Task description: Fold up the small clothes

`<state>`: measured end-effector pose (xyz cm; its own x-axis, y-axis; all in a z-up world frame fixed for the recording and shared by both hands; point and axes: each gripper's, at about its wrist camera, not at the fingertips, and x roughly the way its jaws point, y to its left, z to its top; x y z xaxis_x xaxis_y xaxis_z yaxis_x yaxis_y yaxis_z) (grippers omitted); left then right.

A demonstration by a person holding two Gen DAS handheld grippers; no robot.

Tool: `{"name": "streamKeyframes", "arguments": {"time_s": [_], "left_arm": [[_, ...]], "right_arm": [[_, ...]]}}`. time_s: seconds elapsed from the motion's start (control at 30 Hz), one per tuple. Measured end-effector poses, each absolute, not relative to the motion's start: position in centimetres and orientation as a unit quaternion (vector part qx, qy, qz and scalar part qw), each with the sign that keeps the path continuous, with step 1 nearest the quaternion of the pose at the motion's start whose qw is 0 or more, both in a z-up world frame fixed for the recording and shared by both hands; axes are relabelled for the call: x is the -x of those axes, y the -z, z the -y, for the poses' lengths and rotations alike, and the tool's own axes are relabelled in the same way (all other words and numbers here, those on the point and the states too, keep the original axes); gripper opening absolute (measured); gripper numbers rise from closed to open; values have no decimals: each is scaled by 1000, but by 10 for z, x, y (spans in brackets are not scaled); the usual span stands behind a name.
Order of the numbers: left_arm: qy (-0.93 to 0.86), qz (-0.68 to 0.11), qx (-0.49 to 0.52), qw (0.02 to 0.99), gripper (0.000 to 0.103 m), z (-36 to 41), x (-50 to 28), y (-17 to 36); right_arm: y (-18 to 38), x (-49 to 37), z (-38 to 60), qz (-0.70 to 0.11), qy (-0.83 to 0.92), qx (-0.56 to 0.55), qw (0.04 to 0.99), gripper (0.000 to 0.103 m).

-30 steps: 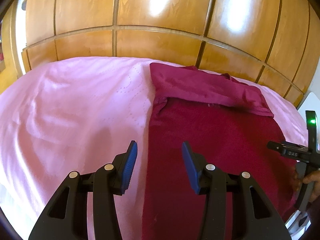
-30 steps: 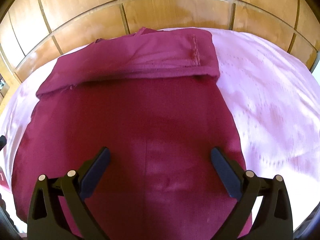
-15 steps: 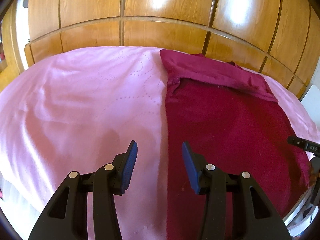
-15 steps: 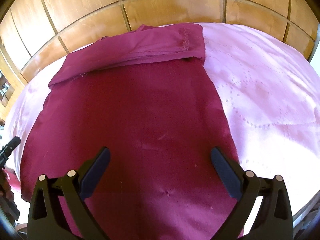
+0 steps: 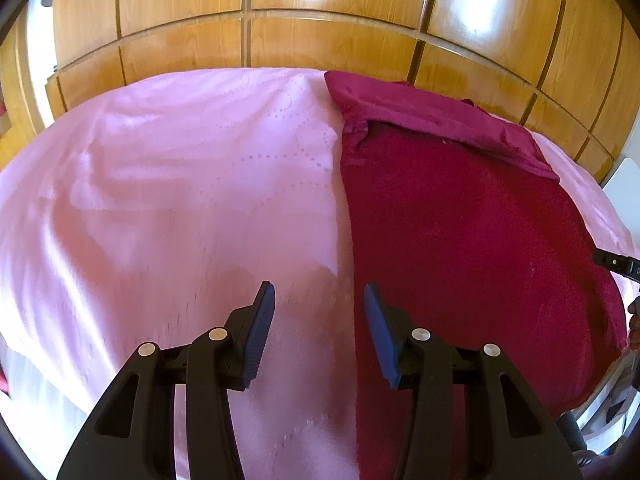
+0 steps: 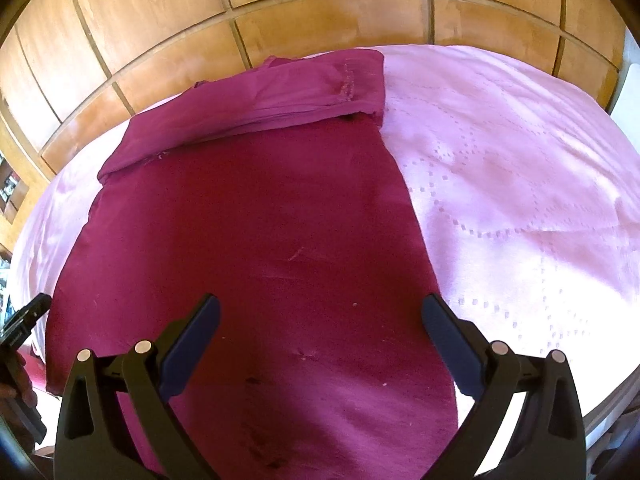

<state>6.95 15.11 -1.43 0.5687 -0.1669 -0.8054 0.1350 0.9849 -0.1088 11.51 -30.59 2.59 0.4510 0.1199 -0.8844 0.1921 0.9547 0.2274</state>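
Maroon garment [image 6: 256, 248] flat — grippers (both) apart, seemingly empty.

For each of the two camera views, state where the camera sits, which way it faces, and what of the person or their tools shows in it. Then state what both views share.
Left wrist: sits on the left hand-held gripper, facing forward and down; jaws open over the maroon garment edge and pink bedspread; the other gripper's tip shows at right.
Right wrist: sits on the right hand-held gripper, facing forward and down; jaws open above the garment.
Shared: garment, bedspread, wooden wardrobe.
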Motion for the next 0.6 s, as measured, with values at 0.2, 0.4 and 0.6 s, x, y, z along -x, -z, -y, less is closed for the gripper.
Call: {"name": "streamKeyframes", "arguments": {"time_s": [0.2, 0.4, 0.6], "left_arm": [[95, -468, 24, 878, 46, -154, -63, 16], [140, -487, 46, 861, 46, -156, -52, 14], [182, -503, 19, 844, 45, -145, -34, 18]], "right_arm": [[-26, -111, 310, -524, 27, -148, 838, 100], [-28, -93, 330, -529, 49, -157, 833, 100], [-21, -65, 334, -564, 0, -185, 805, 84]]}}
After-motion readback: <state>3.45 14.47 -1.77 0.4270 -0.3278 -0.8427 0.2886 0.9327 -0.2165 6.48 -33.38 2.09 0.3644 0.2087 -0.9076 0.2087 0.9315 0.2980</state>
